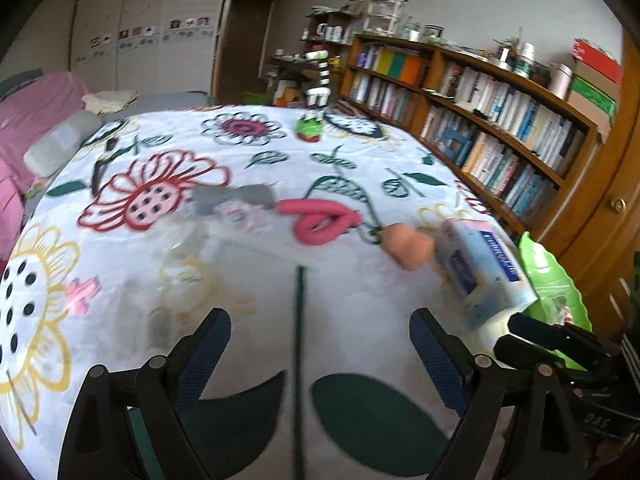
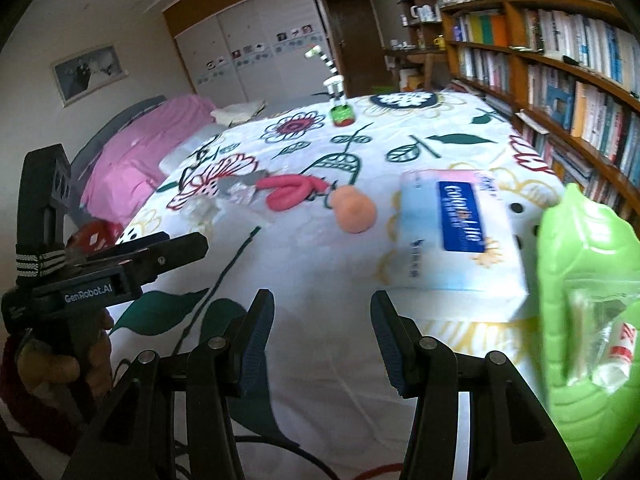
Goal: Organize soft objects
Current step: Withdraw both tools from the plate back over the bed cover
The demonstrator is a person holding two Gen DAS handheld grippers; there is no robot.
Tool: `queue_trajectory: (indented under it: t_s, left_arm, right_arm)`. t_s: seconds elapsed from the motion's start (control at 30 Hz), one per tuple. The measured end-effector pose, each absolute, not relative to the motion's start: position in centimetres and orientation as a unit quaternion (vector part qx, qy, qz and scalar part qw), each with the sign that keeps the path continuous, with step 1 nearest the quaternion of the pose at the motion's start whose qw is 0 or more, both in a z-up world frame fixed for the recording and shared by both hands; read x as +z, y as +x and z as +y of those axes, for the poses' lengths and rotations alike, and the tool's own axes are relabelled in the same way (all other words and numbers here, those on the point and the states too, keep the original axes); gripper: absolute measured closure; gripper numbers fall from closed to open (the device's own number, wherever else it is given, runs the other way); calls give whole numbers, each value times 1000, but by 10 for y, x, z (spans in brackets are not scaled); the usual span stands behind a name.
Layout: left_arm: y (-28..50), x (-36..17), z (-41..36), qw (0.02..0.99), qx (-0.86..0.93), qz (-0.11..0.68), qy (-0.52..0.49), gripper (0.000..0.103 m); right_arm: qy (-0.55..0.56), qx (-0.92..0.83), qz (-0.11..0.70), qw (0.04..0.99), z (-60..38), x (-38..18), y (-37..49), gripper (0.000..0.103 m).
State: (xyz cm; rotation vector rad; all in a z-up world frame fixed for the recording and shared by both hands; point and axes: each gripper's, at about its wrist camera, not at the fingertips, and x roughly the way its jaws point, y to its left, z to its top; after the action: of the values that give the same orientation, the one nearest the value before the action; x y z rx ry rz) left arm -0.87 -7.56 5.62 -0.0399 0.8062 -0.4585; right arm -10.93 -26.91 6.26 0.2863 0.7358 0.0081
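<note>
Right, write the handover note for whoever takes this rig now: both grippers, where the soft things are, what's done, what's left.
Left gripper: open wide, empty, over the near end of the floral bedspread.
Right gripper: open, narrower, empty, beside it.
Soft things, all loose on the bedspread: grey cloth, pink tube curled up right of it, peach plush, tissue pack further right. Green leaf-shaped tray at the near right edge holds small packets.
Done: nothing visibly sorted.
Left: gather the four soft items; where they go is not evident from the views.
</note>
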Motion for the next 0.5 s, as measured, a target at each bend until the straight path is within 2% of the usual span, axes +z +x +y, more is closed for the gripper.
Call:
queue_trajectory:
  t_s: [0.5]
  left_arm:
    - [4, 39, 3, 903, -136, 404, -57, 9]
  right_arm:
    - [104, 51, 379, 918, -232, 64, -67, 51]
